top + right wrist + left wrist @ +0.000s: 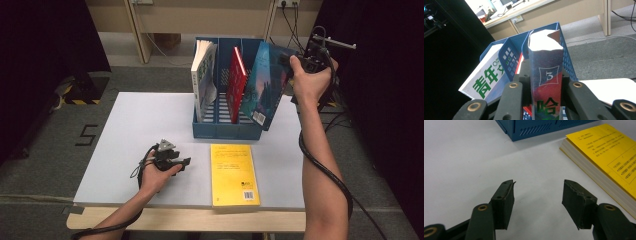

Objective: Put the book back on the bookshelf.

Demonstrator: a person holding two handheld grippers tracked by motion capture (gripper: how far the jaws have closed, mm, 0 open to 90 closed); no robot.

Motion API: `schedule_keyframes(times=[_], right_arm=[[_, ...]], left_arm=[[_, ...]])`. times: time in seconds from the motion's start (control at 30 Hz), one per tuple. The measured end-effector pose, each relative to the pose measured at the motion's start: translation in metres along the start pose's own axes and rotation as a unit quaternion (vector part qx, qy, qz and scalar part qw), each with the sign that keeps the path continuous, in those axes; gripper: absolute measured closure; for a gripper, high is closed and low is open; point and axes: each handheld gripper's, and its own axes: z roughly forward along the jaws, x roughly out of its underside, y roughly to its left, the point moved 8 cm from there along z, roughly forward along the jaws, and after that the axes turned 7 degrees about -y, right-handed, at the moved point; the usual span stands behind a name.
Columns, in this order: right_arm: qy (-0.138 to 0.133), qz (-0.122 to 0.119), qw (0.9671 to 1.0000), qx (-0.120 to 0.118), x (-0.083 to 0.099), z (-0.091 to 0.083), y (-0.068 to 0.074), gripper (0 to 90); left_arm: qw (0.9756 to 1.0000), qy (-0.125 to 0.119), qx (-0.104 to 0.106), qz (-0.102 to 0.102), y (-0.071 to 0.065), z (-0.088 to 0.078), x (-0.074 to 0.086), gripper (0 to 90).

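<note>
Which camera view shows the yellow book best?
The high view: the whole yellow book lies flat on the table, in front of the blue file rack. The left gripper view shows part of its cover and page edges. The right gripper view gives no clear sight of it.

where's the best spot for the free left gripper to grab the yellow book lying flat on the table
Probably the long page edge facing the left gripper. The yellow book lies flat with its side toward the open jaws, so come in low along the table from its left, one jaw under the cover edge, one on top.
</note>
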Motion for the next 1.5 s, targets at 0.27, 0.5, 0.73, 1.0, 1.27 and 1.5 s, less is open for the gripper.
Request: schedule_keyframes(times=[0.27, 0.5, 0.73, 1.0, 1.27, 1.5], right_arm=[[-0.006, -0.008, 0.9999, 0.007, 0.001, 0.004, 0.002, 74.9], [-0.011, -0.018, 0.9997, 0.013, 0.001, 0.008, 0.003, 74.9], [-0.015, -0.025, 0.9995, 0.015, 0.000, 0.011, 0.006, 74.9], [-0.012, -0.038, 0.9992, 0.007, 0.001, 0.011, 0.015, 74.9], [-0.012, -0.039, 0.9992, 0.005, 0.002, 0.015, 0.019, 74.9], [-0.011, -0.039, 0.9991, 0.010, 0.004, 0.023, 0.016, 74.9]], left_arm=[[1.0000, -0.001, -0.003, 0.002, 0.002, -0.001, 0.000, 42.3], [1.0000, 0.000, -0.005, -0.002, 0.004, -0.002, 0.002, 42.3], [0.9999, -0.003, -0.009, -0.005, 0.005, -0.003, 0.002, 42.3], [0.9999, -0.003, -0.009, -0.004, 0.005, -0.003, 0.003, 42.3], [0.9999, -0.003, -0.010, -0.005, 0.007, -0.006, 0.002, 42.3], [0.9999, -0.002, -0.011, -0.007, 0.009, -0.006, 0.004, 42.3]])
